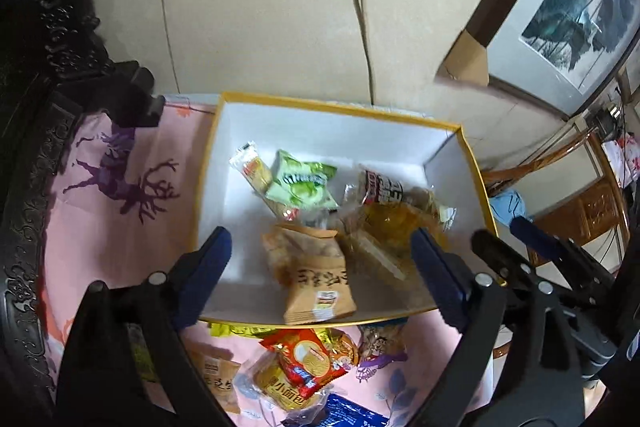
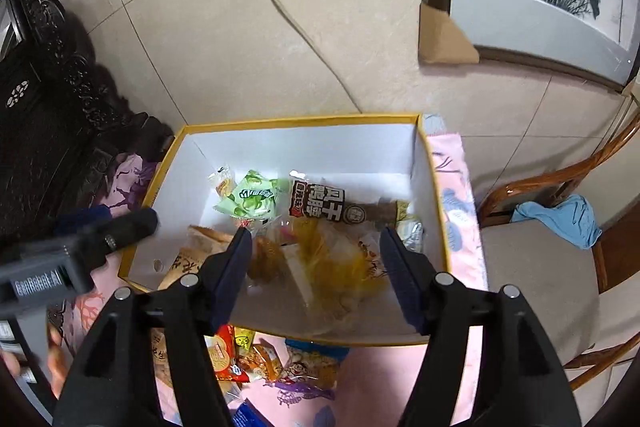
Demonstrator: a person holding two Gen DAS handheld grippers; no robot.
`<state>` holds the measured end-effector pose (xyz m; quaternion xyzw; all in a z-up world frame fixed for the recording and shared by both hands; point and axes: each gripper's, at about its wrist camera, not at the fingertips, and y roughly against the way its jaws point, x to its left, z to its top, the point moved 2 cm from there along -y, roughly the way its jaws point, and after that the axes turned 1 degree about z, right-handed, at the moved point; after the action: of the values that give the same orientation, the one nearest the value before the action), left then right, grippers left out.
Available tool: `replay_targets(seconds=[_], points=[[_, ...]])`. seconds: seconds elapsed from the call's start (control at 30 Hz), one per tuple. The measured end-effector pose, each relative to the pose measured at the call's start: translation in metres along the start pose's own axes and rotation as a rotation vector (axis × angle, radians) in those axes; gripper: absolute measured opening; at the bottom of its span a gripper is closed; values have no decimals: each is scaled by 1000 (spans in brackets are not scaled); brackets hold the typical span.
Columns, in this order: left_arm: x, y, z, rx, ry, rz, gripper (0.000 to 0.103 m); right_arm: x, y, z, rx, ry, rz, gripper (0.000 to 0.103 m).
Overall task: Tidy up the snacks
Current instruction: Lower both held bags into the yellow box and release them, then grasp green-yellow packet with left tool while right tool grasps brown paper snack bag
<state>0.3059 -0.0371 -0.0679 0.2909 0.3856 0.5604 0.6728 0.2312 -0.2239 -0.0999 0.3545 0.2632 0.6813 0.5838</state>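
Hovering above the box (image 1: 472,163), both grippers stood spread with nothing between their fingers: the left gripper (image 1: 320,267) wide over a tan packet (image 1: 316,279), the right gripper (image 2: 316,267) less wide over a yellow packet (image 2: 340,267). Each packet lay loose on the white floor under its gripper, so these looked like fresh drops, with both hands free to fetch more.

The box sat on a pink cloth (image 1: 112,227) against the tiled wall, its open top facing up, probably so snacks could be dropped in from above. Inside it I counted about six packets: a cracker pack (image 1: 252,167) at the back left, a green packet (image 1: 302,183) partly over it, a brown one with bold lettering (image 2: 318,205), a silvery one (image 2: 412,231) by the right wall, and the tan and yellow ones nearer the front; overlaps made the count uncertain.

Outside, just in front of the box, a heap (image 1: 304,367) of perhaps six to eight more packets waited on the cloth, so the sorting seemed roughly half done.
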Motion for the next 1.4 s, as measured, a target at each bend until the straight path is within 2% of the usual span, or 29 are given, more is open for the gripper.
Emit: replay_targets(seconds=[0.17,0.3,0.4,0.53,0.6,0.77,0.9,1.0,1.1,1.2,1.3,1.4], points=[[23,22,-7,-34,17,37,92,6,13,-19,29,8,54,67],[56,42,-25,-61,28,132,92,33,14,-48,88,26,142,67],[97,51,-53,-52,78,236,92,71,1,-82,176,82,227,67],[140,61,-88,-31,182,283,92,140,-29,-138,315,182,334,67],[158,68,-107,-20,223,300,92,160,-41,-153,330,182,354,67],[181,81,-140,-16,266,324,92,185,-78,-172,315,183,272,67],[196,75,-155,16,270,356,92,195,-103,-174,307,195,219,67],[207,63,-160,39,298,349,92,204,-126,-178,304,226,177,67],[212,42,-161,78,290,349,92,214,-134,-184,278,304,180,43],[208,11,-164,131,259,340,92,205,-132,-186,314,292,183,38],[196,-19,-167,174,210,316,92,181,-126,-188,347,259,171,38],[183,-45,-171,223,152,327,92,156,-120,-190,380,212,174,38]])
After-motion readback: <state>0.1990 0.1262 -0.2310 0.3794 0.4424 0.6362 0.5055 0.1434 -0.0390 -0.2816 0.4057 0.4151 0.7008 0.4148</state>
